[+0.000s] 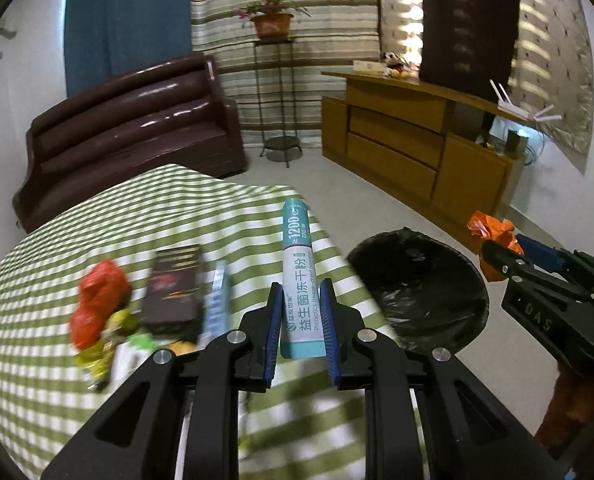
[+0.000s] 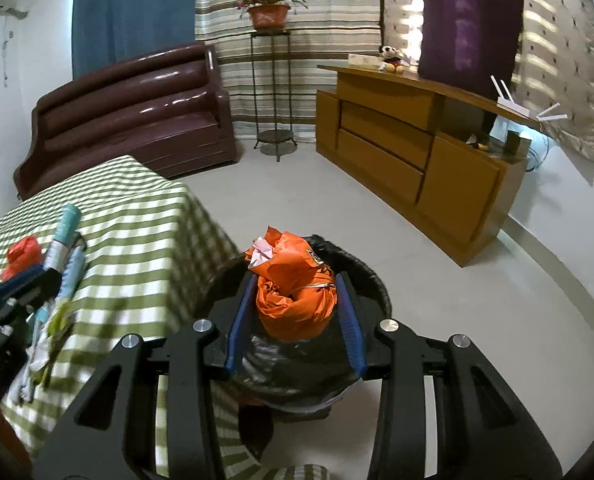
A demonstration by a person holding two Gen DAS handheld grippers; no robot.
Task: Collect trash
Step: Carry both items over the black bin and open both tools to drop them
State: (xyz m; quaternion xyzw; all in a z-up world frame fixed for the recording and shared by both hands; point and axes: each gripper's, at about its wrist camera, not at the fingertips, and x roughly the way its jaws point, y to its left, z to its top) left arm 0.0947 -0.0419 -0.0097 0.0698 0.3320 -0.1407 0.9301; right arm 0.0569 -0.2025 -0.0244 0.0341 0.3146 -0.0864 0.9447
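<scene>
My left gripper (image 1: 300, 300) is shut on a long teal-and-white probiotics box (image 1: 297, 276) and holds it above the green-striped table (image 1: 57, 360), near the bin side. My right gripper (image 2: 295, 292) is shut on a crumpled orange wrapper (image 2: 293, 292) right above the black-lined trash bin (image 2: 361, 276). The bin (image 1: 417, 292) stands on the floor beside the table. More trash lies on the table: a red wrapper (image 1: 97, 304), a dark box (image 1: 173, 288), a blue-white packet (image 1: 215, 308) and yellow-green scraps (image 1: 109, 344). The right gripper with the orange wrapper (image 1: 493, 228) shows in the left wrist view.
A dark brown sofa (image 1: 129, 128) stands behind the table. A metal plant stand (image 1: 277, 96) with a potted plant and a wooden cabinet (image 1: 417, 148) line the far wall. Pale floor (image 2: 457, 300) surrounds the bin.
</scene>
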